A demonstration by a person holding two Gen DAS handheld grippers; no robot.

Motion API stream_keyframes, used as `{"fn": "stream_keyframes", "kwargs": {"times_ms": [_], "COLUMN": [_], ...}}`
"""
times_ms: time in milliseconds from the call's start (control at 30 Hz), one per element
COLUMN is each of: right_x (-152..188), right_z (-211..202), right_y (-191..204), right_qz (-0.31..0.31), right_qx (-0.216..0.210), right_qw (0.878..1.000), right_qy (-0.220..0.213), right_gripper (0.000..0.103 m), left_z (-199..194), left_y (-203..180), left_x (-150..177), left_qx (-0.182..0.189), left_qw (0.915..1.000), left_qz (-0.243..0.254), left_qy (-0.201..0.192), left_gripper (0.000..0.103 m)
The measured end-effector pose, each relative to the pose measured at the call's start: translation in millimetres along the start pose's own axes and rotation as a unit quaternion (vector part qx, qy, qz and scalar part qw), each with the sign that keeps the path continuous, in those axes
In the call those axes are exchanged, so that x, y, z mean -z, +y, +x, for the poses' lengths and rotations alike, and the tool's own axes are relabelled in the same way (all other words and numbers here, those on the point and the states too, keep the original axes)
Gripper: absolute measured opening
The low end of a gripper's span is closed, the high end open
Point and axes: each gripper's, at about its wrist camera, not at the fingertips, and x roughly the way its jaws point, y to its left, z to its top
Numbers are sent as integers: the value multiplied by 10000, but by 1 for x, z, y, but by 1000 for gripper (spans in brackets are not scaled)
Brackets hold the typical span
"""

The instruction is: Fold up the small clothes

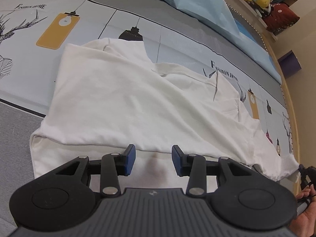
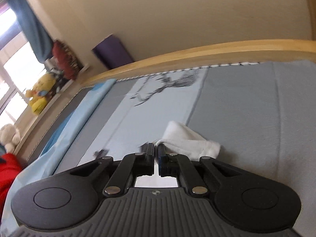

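One white shirt (image 1: 126, 102), two tools (image 1: 153, 159)

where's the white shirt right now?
White shirt lies spread on the printed bedsheet, straight ahead of the open left gripper; the right gripper pinches one corner of it.

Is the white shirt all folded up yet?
Not yet. The shirt lies mostly spread on the bed, with only its near edge doubled over. The right gripper is pinching one corner.

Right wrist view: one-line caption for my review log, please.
Right gripper shut on a corner of the white garment, above the printed bedspread.
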Motion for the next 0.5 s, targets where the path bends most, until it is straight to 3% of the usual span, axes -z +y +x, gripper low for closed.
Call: {"fn": "stream_keyframes", "kwargs": {"times_ms": [100, 200, 267, 333, 367, 433, 500], "right_x": [12, 35, 57, 87, 106, 146, 192], "right_z": [-12, -31, -46, -65, -77, -102, -125], "right_y": [28, 70, 102, 142, 164, 199, 227], "right_qz": [-235, -847, -1312, -1932, -2293, -3003, -3664], "right_qx": [-183, -421, -768, -1295, -1671, -2510, -3309], "right_qw": [9995, 9953, 9877, 9710, 9564, 9139, 8522], "right_qy": [126, 229, 366, 548, 695, 1075, 1732], "right_gripper": [2, 2, 2, 3, 3, 3, 5], "left_z": [-2, -4, -6, -10, -12, -16, -19], "left_y": [2, 4, 9, 17, 22, 32, 42], "left_x": [-1, -2, -6, -10, -13, -20, -26], "left_qx": [4, 16, 6, -50, -89, -168, -210], "left_qw": [10000, 10000, 9998, 9994, 9990, 9980, 9966], "left_qz": [-34, -78, -167, -316, -390, -551, -714], "left_qy": [-9, -24, -73, -155, -194, -279, -342], "left_gripper": [45, 45, 45, 45, 45, 45, 45]}}
